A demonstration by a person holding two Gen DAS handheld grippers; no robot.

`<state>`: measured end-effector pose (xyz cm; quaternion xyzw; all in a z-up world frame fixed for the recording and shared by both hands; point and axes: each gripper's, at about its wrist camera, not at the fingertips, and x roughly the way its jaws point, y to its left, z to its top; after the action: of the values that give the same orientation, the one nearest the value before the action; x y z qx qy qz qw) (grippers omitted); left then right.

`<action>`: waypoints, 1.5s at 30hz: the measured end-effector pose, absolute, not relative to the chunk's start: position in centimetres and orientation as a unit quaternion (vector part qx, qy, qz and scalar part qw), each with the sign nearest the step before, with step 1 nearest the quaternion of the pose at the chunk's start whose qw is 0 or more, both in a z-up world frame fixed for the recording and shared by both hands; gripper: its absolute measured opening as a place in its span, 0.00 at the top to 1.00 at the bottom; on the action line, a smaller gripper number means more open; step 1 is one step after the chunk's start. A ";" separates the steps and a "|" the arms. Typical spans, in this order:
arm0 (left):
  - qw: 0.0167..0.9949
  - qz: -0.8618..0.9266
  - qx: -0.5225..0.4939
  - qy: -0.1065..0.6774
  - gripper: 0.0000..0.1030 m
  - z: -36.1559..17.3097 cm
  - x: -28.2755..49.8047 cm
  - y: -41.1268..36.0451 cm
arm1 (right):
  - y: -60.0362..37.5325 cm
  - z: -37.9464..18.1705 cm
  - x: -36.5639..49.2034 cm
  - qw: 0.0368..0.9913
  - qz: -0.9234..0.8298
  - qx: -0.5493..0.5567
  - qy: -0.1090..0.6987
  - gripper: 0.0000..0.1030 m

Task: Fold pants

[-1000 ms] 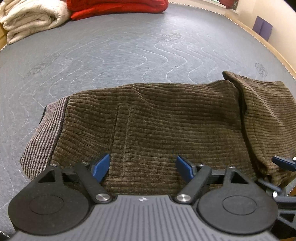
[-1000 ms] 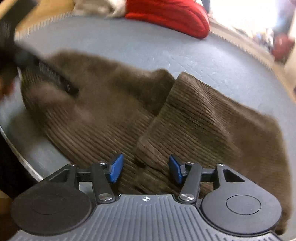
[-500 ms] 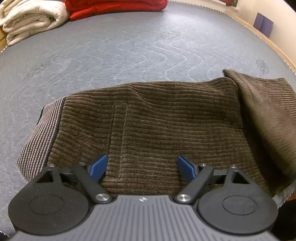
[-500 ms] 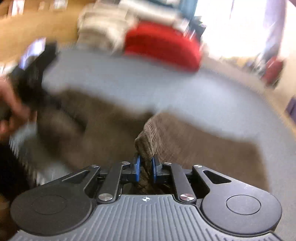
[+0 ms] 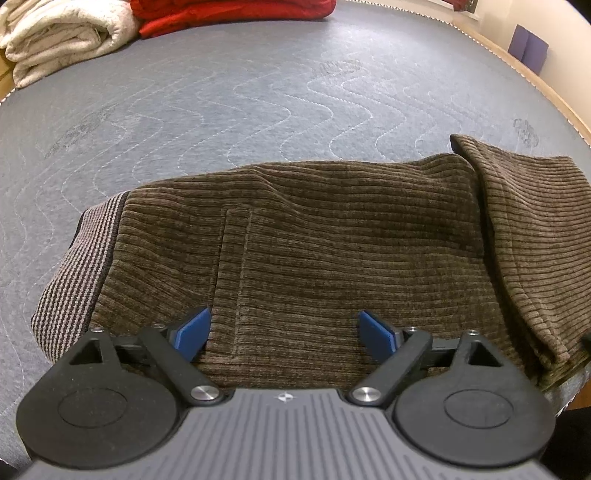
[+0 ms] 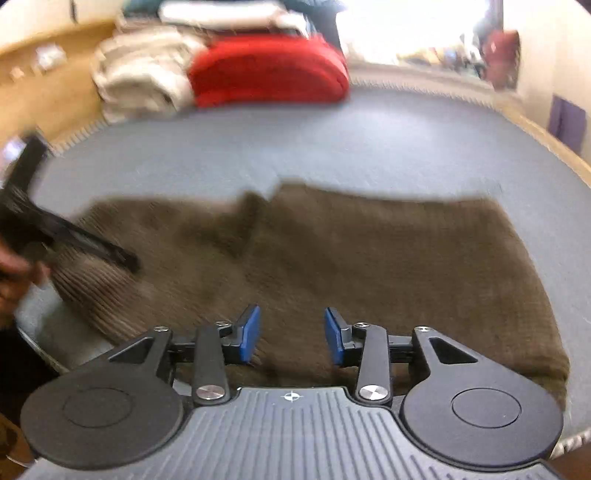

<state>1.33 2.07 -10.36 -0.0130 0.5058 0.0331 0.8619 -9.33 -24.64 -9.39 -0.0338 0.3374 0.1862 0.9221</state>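
Beyond the pants, the grey quilted mattress lies bare up to a cream blanket and a red blanket at its far edge; the pants sit along the near edge. They are brown corduroy, folded, with a striped waistband at one end and a flap doubled over the other. Pointing steeply down, the left gripper has been opening and hovers wide above the pants. Partly spread, the right gripper has just been opening too, nothing pinched between its pads.
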 end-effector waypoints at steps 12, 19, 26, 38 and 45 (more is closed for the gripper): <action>0.862 0.032 -0.014 0.505 0.12 -10.3 1.2 2.2 | -24.2 -11.3 -9.3 0.897 0.195 -0.095 0.386 0.57; 0.870 0.048 -0.028 0.490 0.12 -9.5 0.9 2.6 | -28.0 -7.8 -8.8 0.943 0.118 -0.022 0.309 0.54; 0.891 0.047 -0.024 0.451 0.26 -7.8 0.3 2.1 | -34.6 -7.8 -7.3 0.949 -0.048 0.082 0.301 0.47; 0.912 -0.151 -0.031 0.381 0.85 -5.6 -2.2 -3.6 | -41.6 -11.9 -5.9 0.889 -0.152 0.252 0.350 0.32; 0.900 -0.227 -0.024 0.372 0.85 -6.5 -3.8 -8.0 | -42.4 -12.2 -5.8 0.878 -0.137 0.299 0.346 0.30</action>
<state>-3.76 -8.03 -6.50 -0.0241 0.3721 -0.2265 0.8998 -5.76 -42.36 -12.22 0.2993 0.3464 -0.1368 0.8785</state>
